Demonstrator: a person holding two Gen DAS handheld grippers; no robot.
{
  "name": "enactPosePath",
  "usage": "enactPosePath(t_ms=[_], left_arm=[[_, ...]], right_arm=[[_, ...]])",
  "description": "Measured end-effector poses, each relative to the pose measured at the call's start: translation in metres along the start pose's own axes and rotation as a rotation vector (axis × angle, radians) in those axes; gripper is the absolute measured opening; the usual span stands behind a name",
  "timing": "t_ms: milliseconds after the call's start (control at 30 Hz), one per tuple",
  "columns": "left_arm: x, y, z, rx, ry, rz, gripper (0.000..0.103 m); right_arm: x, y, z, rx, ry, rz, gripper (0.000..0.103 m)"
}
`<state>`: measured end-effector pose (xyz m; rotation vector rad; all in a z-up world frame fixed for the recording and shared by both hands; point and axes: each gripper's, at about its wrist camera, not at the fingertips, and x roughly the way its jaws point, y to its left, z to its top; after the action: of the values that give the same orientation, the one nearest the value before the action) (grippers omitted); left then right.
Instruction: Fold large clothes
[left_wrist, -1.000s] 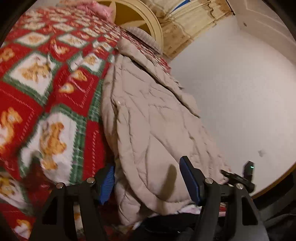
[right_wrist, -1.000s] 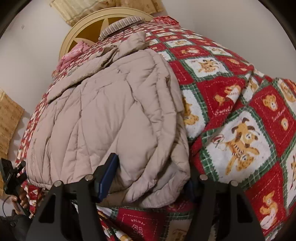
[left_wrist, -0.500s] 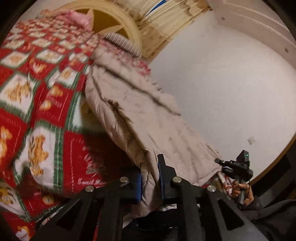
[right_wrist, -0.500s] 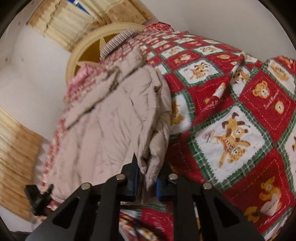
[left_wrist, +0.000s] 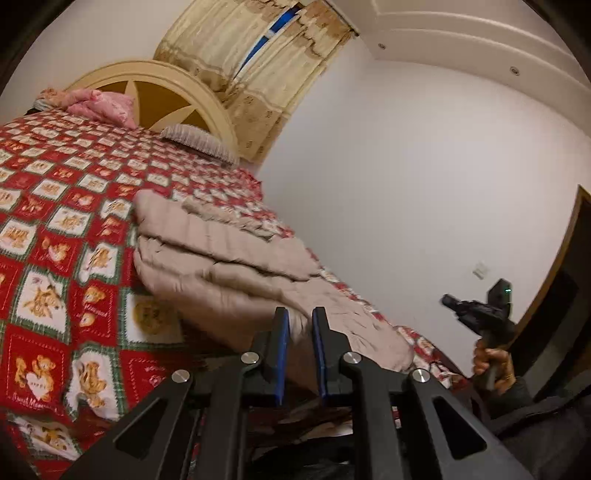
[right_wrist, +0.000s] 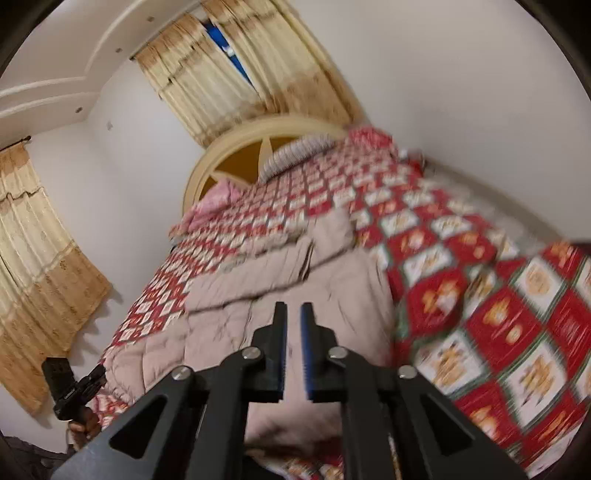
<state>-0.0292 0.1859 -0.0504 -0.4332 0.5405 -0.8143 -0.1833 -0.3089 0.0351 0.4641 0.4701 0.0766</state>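
Both our left claw (left_wrist: 298, 325) and right claw (right_wrist: 293, 321) have just clenched on the near hem of the beige coat (left_wrist: 236, 258) and raised it off the bed (left_wrist: 55, 229); the fold begins.

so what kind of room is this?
A bedroom, almost certainly: a bed under a red patchwork quilt, an arched headboard with pillows against it, and curtains over the window. A beige coat lies on the quilt.
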Motion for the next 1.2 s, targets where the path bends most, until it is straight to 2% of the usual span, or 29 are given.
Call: enactPosePath(t_ms=[33, 67, 100, 133, 200, 267, 300, 333, 433, 467, 500, 533, 633, 700, 767, 800, 833, 933, 1000, 1100, 1200], left_arm=[[0.003, 0.005, -0.001, -0.018, 0.007, 0.018, 0.013], [0.005, 0.012, -0.002, -0.04, 0.017, 0.029, 0.013], [0.008, 0.016, -0.001, -0.059, 0.022, 0.038, 0.013], [0.009, 0.022, -0.002, -0.078, 0.027, 0.055, 0.013], [0.013, 0.033, -0.006, -0.093, 0.047, 0.109, 0.013], [0.017, 0.043, -0.017, -0.107, 0.086, 0.148, 0.013], [0.021, 0.049, -0.022, -0.123, 0.113, 0.17, 0.013], [0.025, 0.056, -0.028, -0.143, 0.135, 0.18, 0.013], [0.032, 0.068, -0.043, -0.184, 0.15, 0.166, 0.014], [0.035, 0.07, -0.047, -0.197, 0.158, 0.171, 0.017], [0.038, 0.073, -0.051, -0.219, 0.18, 0.187, 0.029], [0.04, 0.075, -0.053, -0.233, 0.19, 0.186, 0.035], [0.038, 0.071, -0.059, -0.214, 0.174, 0.161, 0.046], [0.041, 0.066, -0.061, -0.179, 0.192, 0.161, 0.058], [0.043, 0.057, -0.064, -0.142, 0.21, 0.162, 0.063], [0.044, 0.054, -0.066, -0.127, 0.217, 0.158, 0.067], [0.044, 0.051, -0.067, -0.107, 0.23, 0.152, 0.068], [0.047, 0.051, -0.069, -0.032, 0.29, 0.155, 0.069], [0.04, 0.056, -0.065, -0.011, 0.283, 0.18, 0.069], [0.028, 0.073, -0.058, -0.066, 0.261, 0.219, 0.069], [0.03, 0.086, -0.063, -0.176, 0.316, 0.144, 0.069]], right_arm=[[0.001, -0.002, 0.0, -0.007, 0.0, -0.005, 0.024], [0.003, -0.006, 0.0, 0.002, 0.009, -0.018, 0.038], [0.008, -0.013, -0.003, 0.029, 0.025, -0.04, 0.085], [0.013, -0.019, -0.005, 0.048, 0.03, -0.055, 0.102], [0.024, -0.03, -0.011, 0.057, 0.025, -0.07, 0.101], [0.044, -0.04, -0.017, 0.037, 0.099, -0.091, 0.096], [0.051, -0.041, -0.02, 0.015, 0.122, -0.11, 0.084], [0.063, -0.042, -0.023, -0.029, 0.155, -0.146, 0.078], [0.096, -0.044, -0.035, -0.124, 0.239, -0.233, 0.078], [0.104, -0.047, -0.037, -0.139, 0.25, -0.255, 0.078], [0.113, -0.05, -0.04, -0.151, 0.262, -0.273, 0.078], [0.122, -0.055, -0.043, -0.155, 0.279, -0.287, 0.078], [0.144, -0.072, -0.052, -0.113, 0.361, -0.273, 0.078], [0.148, -0.079, -0.061, -0.093, 0.411, -0.245, 0.078], [0.137, -0.076, -0.069, -0.111, 0.408, -0.227, 0.058], [0.131, -0.073, -0.07, -0.123, 0.407, -0.225, 0.041], [0.124, -0.069, -0.07, -0.137, 0.417, -0.211, 0.032], [0.112, -0.056, -0.076, -0.213, 0.468, -0.209, 0.025], [0.108, -0.047, -0.082, -0.274, 0.48, -0.232, 0.023], [0.113, -0.044, -0.089, -0.288, 0.477, -0.244, 0.022], [0.12, -0.049, -0.089, -0.252, 0.477, -0.236, 0.022]])
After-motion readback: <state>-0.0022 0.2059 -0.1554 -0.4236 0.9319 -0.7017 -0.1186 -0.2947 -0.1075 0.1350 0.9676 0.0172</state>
